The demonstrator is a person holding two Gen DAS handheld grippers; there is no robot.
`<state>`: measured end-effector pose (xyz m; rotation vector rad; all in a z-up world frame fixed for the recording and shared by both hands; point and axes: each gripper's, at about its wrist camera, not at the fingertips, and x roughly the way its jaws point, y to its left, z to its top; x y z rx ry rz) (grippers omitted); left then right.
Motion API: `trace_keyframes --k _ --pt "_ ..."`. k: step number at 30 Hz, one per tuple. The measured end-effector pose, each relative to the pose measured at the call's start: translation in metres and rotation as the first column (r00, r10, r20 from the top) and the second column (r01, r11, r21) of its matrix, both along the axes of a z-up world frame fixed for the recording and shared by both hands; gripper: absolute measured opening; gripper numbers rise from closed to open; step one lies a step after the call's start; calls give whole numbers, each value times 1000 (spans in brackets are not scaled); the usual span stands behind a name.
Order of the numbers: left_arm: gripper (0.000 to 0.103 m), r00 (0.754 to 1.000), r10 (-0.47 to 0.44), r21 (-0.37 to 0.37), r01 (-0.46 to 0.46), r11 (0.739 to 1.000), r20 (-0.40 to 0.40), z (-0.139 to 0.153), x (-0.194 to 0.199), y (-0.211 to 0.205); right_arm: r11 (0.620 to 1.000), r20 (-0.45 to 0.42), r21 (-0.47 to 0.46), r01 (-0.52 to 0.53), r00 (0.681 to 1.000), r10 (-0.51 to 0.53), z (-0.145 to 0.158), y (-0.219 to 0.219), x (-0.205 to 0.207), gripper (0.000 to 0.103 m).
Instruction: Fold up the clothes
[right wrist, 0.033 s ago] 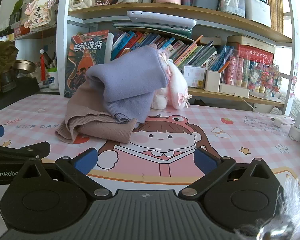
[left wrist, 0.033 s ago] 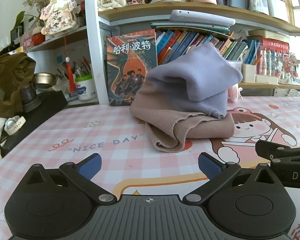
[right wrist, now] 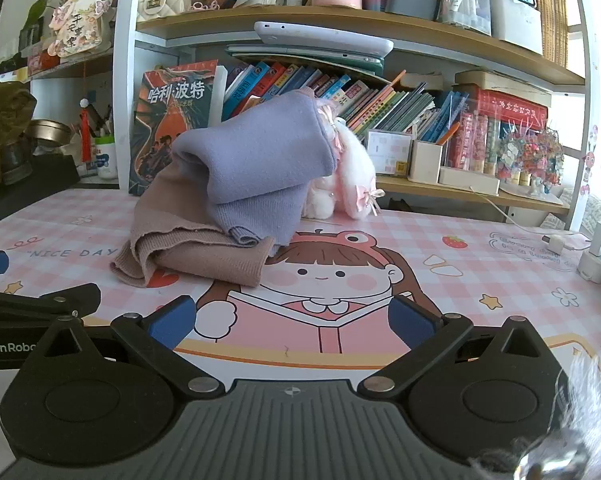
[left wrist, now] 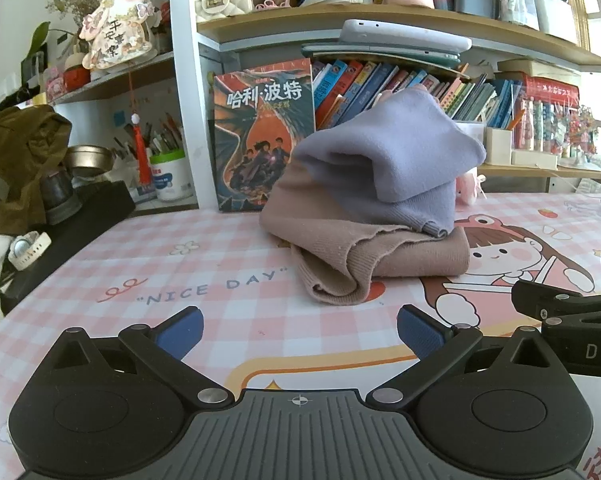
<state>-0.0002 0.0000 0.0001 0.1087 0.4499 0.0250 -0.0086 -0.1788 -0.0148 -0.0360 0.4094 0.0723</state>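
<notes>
A folded lilac knit garment (left wrist: 396, 160) lies on top of a folded tan knit garment (left wrist: 340, 248) on the pink checked desk mat (left wrist: 228, 264). The same pile shows in the right wrist view, lilac (right wrist: 256, 160) over tan (right wrist: 188, 244). My left gripper (left wrist: 298, 332) is open and empty, low over the mat, a short way in front of the pile. My right gripper (right wrist: 292, 316) is open and empty, in front and to the right of the pile. Each gripper's black body shows at the edge of the other's view.
A bookshelf with a standing book (left wrist: 264, 136) and rows of books runs behind the pile. A pink plush toy (right wrist: 348, 176) sits behind the clothes. Chargers and cables (right wrist: 592, 248) lie at the far right. A black box with a watch (left wrist: 28, 244) stands at the left.
</notes>
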Motion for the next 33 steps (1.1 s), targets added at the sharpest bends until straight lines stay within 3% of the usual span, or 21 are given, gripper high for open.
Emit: trace_keyframes --k 33 --pt "103 1000 4 -7 -4 1000 -4 -1 1 1 1000 -2 -8 3 1000 -3 0 0 1 103"
